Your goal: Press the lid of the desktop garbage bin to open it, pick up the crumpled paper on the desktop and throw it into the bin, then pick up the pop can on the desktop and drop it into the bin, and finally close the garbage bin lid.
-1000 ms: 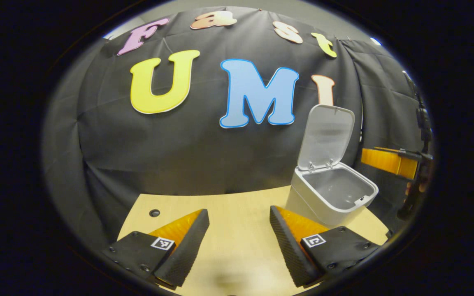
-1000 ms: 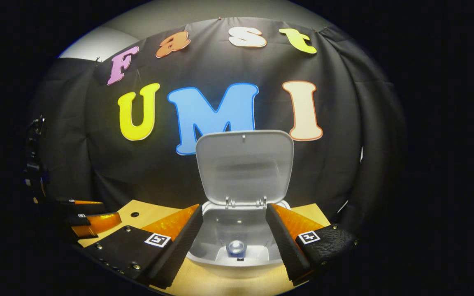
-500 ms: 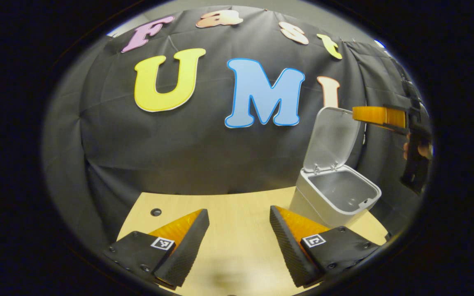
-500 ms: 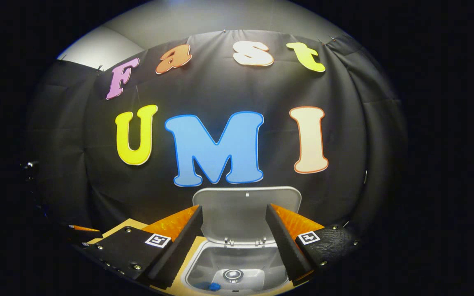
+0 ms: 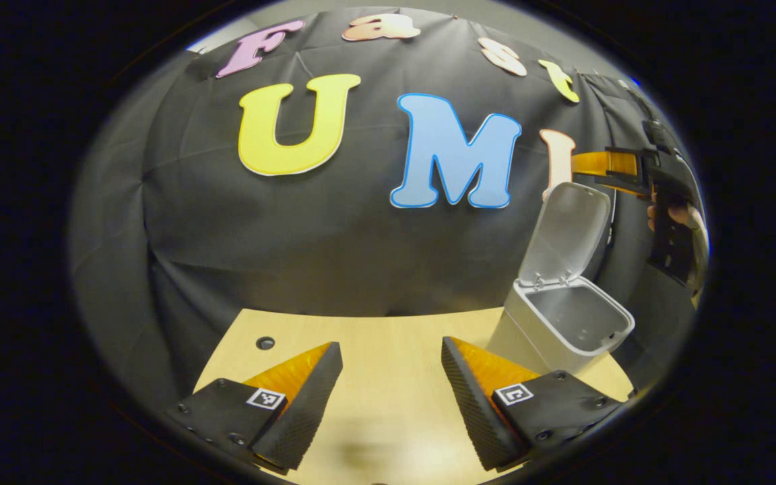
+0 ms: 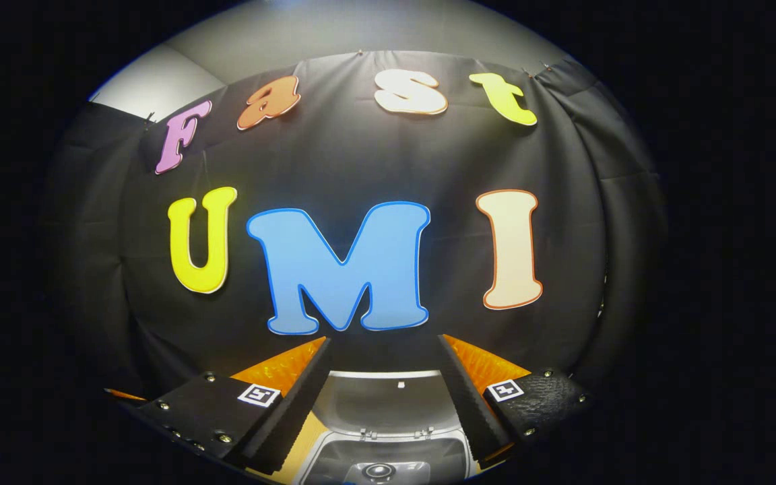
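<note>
Your landmark is the small light-grey plastic desktop bin [image 5: 566,323], which stands on the pale wooden table [image 5: 388,337] with its hinged grey lid [image 5: 566,229] swung fully up and standing nearly upright behind the opening.

Your left gripper [image 5: 391,404] hangs low over the table to the left of the bin, well apart from it, its two fingers spread wide with nothing between them. A small dark round hole [image 5: 265,342] sits in the tabletop farther left of the bin.

Your right gripper [image 6: 384,404] is above the bin, level with the top edge of the raised lid [image 6: 384,404]; its fingers are also spread and hold nothing. In the left gripper view you can see that gripper [image 5: 613,172] just above the lid's upper rim, with your hand [image 5: 674,215] behind it.

Looking down in the right gripper view, the round top of the pop can [image 6: 378,471] lies inside the bin [image 6: 320,465]. I cannot tell where the crumpled paper is.
</note>
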The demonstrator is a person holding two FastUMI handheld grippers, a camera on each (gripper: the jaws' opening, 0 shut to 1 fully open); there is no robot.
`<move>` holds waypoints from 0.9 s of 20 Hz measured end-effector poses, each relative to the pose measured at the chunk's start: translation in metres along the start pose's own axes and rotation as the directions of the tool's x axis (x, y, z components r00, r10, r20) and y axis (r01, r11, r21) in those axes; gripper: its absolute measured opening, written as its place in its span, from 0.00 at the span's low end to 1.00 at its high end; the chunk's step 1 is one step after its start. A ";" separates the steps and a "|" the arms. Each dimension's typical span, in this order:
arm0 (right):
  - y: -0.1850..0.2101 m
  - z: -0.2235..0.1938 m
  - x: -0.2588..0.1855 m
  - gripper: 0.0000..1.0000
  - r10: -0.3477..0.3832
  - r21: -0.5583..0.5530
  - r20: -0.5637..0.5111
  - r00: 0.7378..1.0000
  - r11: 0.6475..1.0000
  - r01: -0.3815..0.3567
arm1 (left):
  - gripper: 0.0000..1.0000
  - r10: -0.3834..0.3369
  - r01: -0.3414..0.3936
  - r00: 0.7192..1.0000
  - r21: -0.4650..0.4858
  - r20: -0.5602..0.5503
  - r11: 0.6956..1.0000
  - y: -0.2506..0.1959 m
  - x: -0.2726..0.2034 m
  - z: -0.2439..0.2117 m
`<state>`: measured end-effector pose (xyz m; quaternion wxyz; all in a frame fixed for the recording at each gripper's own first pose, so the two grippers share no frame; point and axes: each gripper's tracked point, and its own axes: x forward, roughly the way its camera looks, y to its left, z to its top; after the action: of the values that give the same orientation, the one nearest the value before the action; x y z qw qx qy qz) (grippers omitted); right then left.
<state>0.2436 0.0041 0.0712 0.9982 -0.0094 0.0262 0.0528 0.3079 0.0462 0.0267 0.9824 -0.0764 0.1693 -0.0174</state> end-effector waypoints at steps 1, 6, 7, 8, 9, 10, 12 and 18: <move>-0.002 -0.002 0.005 0.96 -0.010 -0.013 -0.015 1.000 1.000 0.010 | 0.99 0.004 -0.004 1.000 -0.009 0.001 1.000 0.003 0.000 0.001; -0.004 -0.012 0.014 0.96 -0.027 -0.016 -0.075 0.997 1.000 0.025 | 0.95 0.023 -0.023 1.000 -0.029 -0.007 0.999 0.013 -0.001 -0.004; -0.003 -0.014 0.011 0.96 -0.022 -0.010 -0.090 0.996 1.000 0.021 | 0.95 0.024 -0.024 1.000 -0.033 -0.007 0.999 0.013 -0.002 -0.004; -0.003 -0.015 0.007 0.96 -0.020 -0.008 -0.098 0.995 1.000 0.019 | 0.95 0.025 -0.025 1.000 -0.034 -0.007 0.999 0.014 -0.001 -0.004; -0.004 -0.017 0.003 0.96 -0.017 -0.009 -0.110 0.994 1.000 0.016 | 0.95 0.025 -0.025 1.000 -0.033 -0.007 0.999 0.014 -0.001 -0.005; -0.003 -0.019 -0.002 0.96 -0.014 -0.010 -0.119 0.993 1.000 0.012 | 0.95 0.024 -0.025 1.000 -0.031 -0.007 0.999 0.012 -0.002 -0.006; -0.002 -0.023 -0.014 0.97 -0.009 -0.007 -0.135 0.991 1.000 0.008 | 0.95 0.022 -0.022 1.000 -0.021 -0.005 1.000 0.010 -0.001 -0.005; 0.000 -0.052 -0.058 0.97 0.001 -0.003 -0.161 0.987 1.000 -0.001 | 0.96 -0.001 0.001 1.000 0.010 -0.003 1.000 -0.009 0.001 -0.010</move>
<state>0.1828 -0.0026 0.0221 0.9928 -0.0153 0.1064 0.0523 0.3052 0.0353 0.0181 0.9826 -0.0713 0.1707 -0.0187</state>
